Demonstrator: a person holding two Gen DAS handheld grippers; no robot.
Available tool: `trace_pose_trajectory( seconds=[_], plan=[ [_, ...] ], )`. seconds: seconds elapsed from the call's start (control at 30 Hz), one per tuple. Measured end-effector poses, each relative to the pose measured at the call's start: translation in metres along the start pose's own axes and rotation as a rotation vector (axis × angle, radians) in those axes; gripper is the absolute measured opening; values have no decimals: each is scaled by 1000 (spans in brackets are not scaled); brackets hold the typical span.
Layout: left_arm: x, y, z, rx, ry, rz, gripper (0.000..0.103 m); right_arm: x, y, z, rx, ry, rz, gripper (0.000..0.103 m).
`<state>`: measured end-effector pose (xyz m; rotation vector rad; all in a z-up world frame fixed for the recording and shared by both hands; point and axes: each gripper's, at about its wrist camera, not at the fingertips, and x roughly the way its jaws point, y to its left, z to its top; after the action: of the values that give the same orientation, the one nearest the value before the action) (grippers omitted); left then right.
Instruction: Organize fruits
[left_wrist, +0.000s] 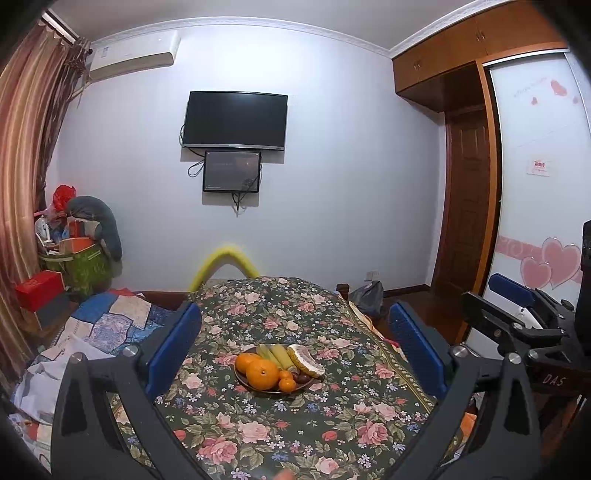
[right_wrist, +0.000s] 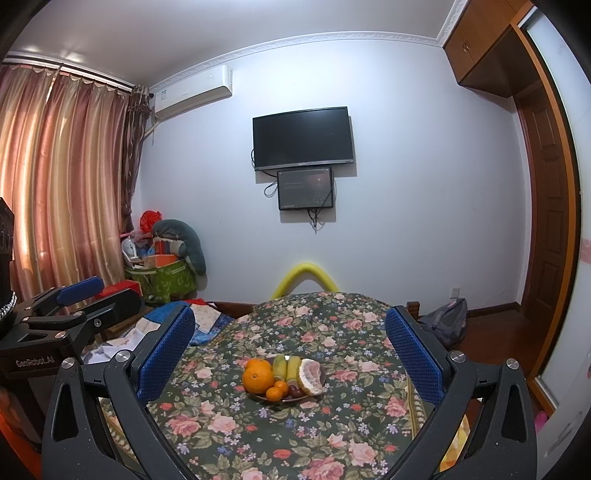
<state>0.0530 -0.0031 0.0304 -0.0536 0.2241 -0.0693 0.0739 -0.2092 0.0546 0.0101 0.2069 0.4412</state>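
Orange fruits (left_wrist: 262, 373), bananas (left_wrist: 275, 355) and a pomelo piece (left_wrist: 306, 360) all sit together on the plate (left_wrist: 242, 380). Both the left gripper (left_wrist: 295, 349) and right gripper (right_wrist: 290, 350) are wide open, holding nothing. Either sorting is done, or fruits are about to be picked off.

Pale bluish wall (left_wrist: 332, 166) with wall-mounted black TV (left_wrist: 235, 120), smaller screen (left_wrist: 231, 171) just below it, cables hanging. Air conditioner (left_wrist: 133, 55) high in the left corner beside striped pinkish curtains (right_wrist: 62, 177). Wooden wardrobe (left_wrist: 476, 44) and dark wooden door (left_wrist: 467, 206) on right. Floral cloth (right_wrist: 295, 424) covers the tabletop. Dark wood floor (right_wrist: 495, 332).
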Motion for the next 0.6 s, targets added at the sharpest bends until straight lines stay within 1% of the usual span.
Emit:
trace_pose_trajectory(
  seconds=[0.6],
  plan=[
    [2, -5, -2, 13, 6, -9, 103, 4, -1, 0, -4, 14, 1, 103]
  ],
)
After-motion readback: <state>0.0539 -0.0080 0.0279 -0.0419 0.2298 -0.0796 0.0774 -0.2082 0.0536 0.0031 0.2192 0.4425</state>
